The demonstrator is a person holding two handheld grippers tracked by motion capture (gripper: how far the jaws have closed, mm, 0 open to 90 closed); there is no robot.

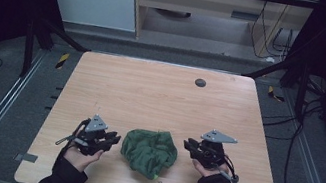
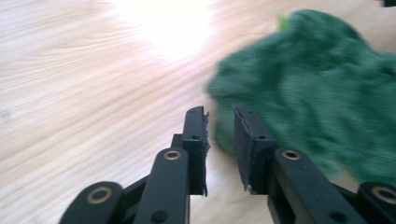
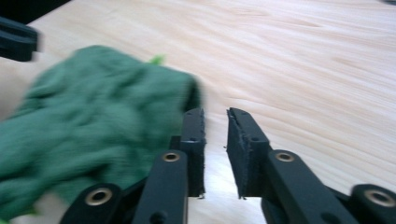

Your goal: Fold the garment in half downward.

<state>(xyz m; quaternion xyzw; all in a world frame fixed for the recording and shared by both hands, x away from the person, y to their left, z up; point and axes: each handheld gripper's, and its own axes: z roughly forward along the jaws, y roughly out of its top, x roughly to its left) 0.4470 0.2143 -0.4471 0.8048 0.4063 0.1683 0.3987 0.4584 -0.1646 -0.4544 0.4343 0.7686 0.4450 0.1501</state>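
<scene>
Fingers (image 2: pixel 195 140) of left gripper (image 1: pixel 112 139) parted a little, nothing between them, green cloth (image 1: pixel 149 152) just ahead and untouched. Same for right gripper (image 1: pixel 190 145): narrow gap, pads (image 3: pixel 194 140) bare, cloth close beside. Lying crumpled between both grippers near front edge of wooden table (image 1: pixel 151 89). Roughly round heap, slightly longer from back left to front right, tapering toward front edge. Folds and edges blurred in both gripper views; pale green tag (image 3: pixel 157 59) barely legible. Small dark disc (image 1: pixel 200 83) far back.
</scene>
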